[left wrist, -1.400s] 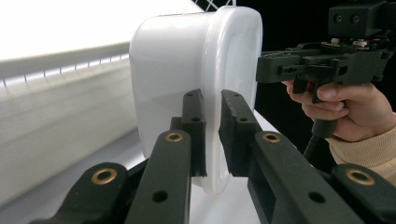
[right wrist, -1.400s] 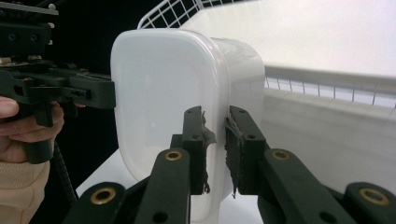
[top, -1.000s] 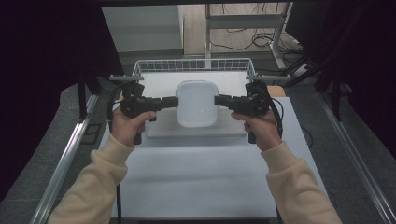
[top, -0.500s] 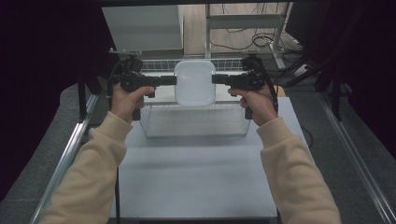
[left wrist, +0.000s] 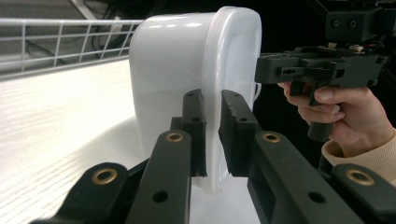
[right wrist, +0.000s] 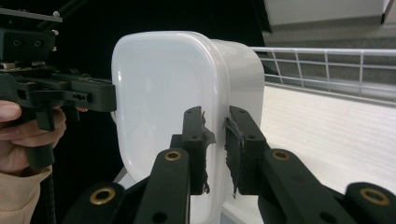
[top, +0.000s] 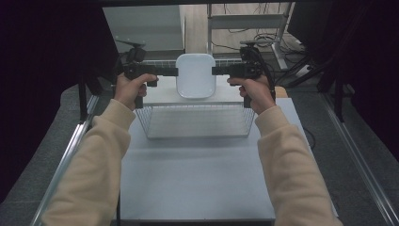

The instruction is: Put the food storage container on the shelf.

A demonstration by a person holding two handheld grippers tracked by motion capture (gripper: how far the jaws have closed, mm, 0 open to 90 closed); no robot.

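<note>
Tongs, left (top: 175,71) and right (top: 214,71), clamp opposite rims of the tub (top: 195,75), sharing its weight level above the basket (top: 197,123).

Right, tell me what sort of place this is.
Probably a lab or recording workstation, not a home: a bare white table framed by metal rails, loose cables on the floor behind, and dark curtains beside it.

Glossy smooth white plastic tub (top: 195,75); matt black plastic tongs (left wrist: 212,135); white-coated wire basket (top: 197,121); matt white surface (top: 197,179).
</note>
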